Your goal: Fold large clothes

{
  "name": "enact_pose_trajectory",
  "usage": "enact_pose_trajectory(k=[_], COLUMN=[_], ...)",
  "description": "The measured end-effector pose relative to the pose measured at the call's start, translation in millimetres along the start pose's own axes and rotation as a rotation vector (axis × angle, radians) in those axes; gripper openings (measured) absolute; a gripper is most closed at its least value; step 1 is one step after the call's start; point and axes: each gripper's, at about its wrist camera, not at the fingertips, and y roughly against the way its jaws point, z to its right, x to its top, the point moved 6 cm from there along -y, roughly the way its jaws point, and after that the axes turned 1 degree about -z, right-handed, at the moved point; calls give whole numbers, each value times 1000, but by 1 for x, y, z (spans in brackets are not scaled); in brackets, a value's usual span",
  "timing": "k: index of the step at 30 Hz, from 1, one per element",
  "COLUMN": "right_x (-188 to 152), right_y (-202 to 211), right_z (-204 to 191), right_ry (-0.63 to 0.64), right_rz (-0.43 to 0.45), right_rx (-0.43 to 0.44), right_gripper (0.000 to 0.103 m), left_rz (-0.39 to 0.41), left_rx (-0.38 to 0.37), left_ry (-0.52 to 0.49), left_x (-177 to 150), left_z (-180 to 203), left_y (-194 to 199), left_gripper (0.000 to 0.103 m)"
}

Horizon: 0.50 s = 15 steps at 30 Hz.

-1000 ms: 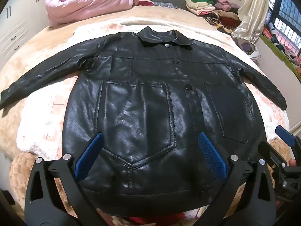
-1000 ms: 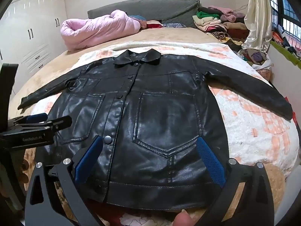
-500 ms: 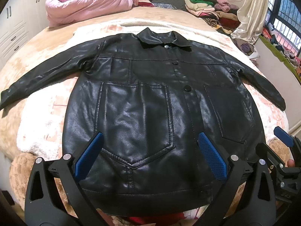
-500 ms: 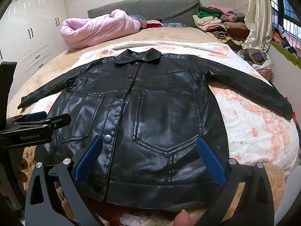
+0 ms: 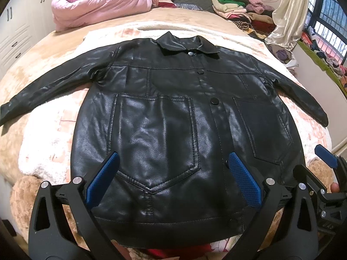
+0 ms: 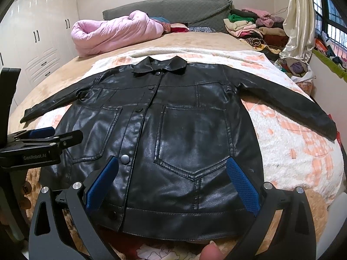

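Note:
A black leather jacket (image 5: 169, 125) lies flat and face up on the bed, buttoned, collar far from me, both sleeves spread out to the sides. It also shows in the right wrist view (image 6: 173, 134). My left gripper (image 5: 172, 164) is open and empty, hovering above the jacket's left front pocket near the hem. My right gripper (image 6: 172, 169) is open and empty above the right front pocket near the hem. The right gripper shows at the right edge of the left wrist view (image 5: 325, 173), and the left gripper shows at the left edge of the right wrist view (image 6: 41, 143).
The jacket rests on a white and pink fleece blanket (image 6: 292, 143) over a tan bed cover (image 5: 65, 41). A rolled pink duvet (image 6: 115, 32) lies at the head of the bed. Stacked clothes (image 6: 249, 26) sit at the back right. White wardrobes (image 6: 32, 32) stand left.
Both grippers have drifted slightly forward and down toward the jacket's hem. The jacket has not moved and both grippers stay open.

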Motion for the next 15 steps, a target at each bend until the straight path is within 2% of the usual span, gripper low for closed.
enact_pose_trajectory(k=[15], right_x=[2], right_y=[1], right_z=[0], right_ry=[5], right_rz=[5], right_rx=[-3], right_gripper=[99], left_rz=[1], left_rx=[-2], left_ry=[1], left_x=[0], left_z=[1], left_y=[1], left_gripper=[94])
